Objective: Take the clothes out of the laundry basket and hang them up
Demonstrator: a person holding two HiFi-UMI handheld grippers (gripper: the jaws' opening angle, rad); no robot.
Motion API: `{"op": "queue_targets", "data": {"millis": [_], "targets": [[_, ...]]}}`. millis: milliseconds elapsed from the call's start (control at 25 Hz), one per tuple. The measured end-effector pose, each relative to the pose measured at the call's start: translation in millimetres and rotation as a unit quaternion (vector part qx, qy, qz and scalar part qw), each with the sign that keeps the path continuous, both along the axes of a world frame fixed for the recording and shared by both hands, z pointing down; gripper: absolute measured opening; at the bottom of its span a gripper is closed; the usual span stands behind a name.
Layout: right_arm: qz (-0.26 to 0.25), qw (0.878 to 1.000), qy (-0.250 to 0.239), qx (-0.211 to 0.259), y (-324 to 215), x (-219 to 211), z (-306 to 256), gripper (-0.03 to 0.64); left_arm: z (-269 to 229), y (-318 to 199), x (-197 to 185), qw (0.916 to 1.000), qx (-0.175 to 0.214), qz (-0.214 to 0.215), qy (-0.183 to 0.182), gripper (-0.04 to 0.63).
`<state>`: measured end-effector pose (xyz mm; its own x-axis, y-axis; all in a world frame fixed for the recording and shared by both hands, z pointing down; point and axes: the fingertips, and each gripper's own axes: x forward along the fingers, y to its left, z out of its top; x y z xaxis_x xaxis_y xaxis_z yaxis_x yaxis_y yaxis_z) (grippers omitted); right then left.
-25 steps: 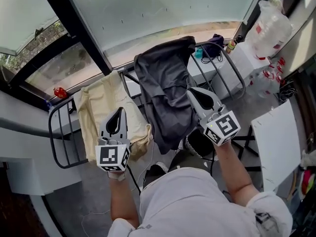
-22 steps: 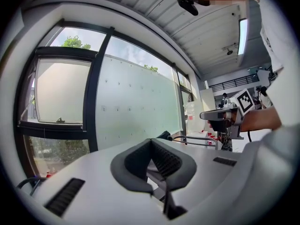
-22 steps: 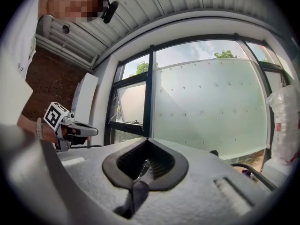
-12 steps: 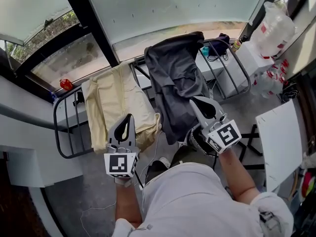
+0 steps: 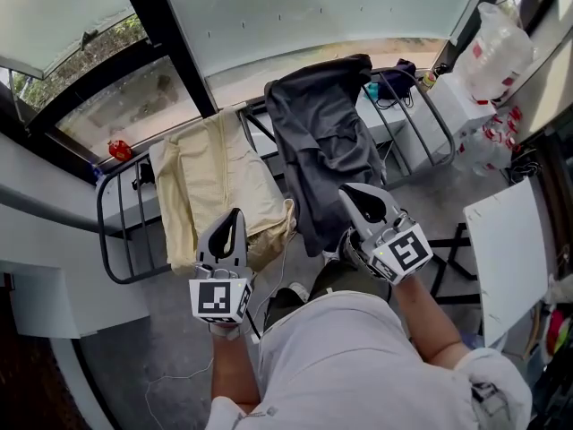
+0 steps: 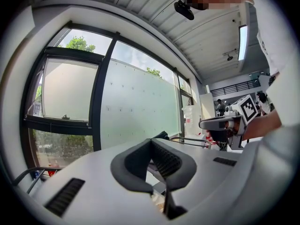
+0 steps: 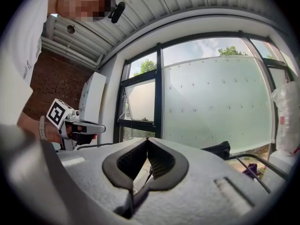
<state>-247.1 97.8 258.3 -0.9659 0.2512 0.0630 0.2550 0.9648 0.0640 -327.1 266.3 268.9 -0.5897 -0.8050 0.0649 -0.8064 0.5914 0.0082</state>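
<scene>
**Both claws shut and empty, two garments up on the rack**

Two garments are seen draped over the drying rack by the window. A cream garment is hung on the left and a dark grey garment just beside it on the right. Whether their edges actually touch is hard to call. Both are laid over the top rails, with their lower ends left dangling toward the person.

The left claw is held level, its tips in front of the cream garment's lower edge. Its jaws are pressed fully together with nothing caught between them, and that's backed up by the left gripper view.

Same story for the right claw: jaws fully together, nothing gripped. Its tips are seen against the bottom hem of the dark grey garment from above. Whether cloth is actually touched there can't be told.

A clear plastic bag is parked at the far right by the glass. A small red thing is sat on the sill at the left, and a white board is seen to the person's right.
</scene>
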Motion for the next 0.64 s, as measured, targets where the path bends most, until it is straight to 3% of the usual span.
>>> {"op": "queue_targets", "data": {"millis": [640], "targets": [[-0.005, 1.0, -0.005, 0.005, 10.9, 8.2, 0.7, 0.006, 9.8, 3.2, 13.6, 0.9999, 0.008, 0.012, 0.006, 0.002]]}}
